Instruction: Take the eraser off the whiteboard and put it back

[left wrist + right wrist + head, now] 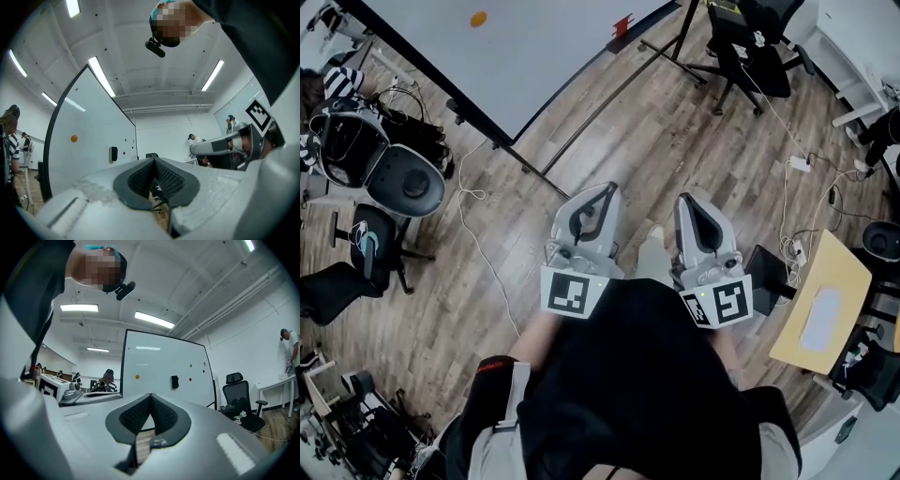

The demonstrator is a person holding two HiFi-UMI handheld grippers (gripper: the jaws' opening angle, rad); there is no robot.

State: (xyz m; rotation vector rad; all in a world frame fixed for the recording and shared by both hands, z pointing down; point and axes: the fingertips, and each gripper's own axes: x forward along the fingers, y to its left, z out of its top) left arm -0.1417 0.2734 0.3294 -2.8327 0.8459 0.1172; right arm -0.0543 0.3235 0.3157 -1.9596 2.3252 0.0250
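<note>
The whiteboard (516,47) stands ahead of me on the wooden floor, some way off. On it, the black eraser (174,381) sits to the right of an orange magnet (137,377); the left gripper view also shows the eraser (113,153). My left gripper (598,194) and right gripper (689,201) are held side by side in front of my body, pointing at the board. Both are far short of it. The left gripper (154,160) has its pads meeting at the tips with nothing between them. The right gripper (150,395) is shut and empty too.
The board's stand legs (581,122) reach across the floor towards me. Black office chairs (750,56) stand at the back right, with cables and a power strip (799,165) on the floor. A wooden table (820,305) is at my right, more chairs (366,248) at my left.
</note>
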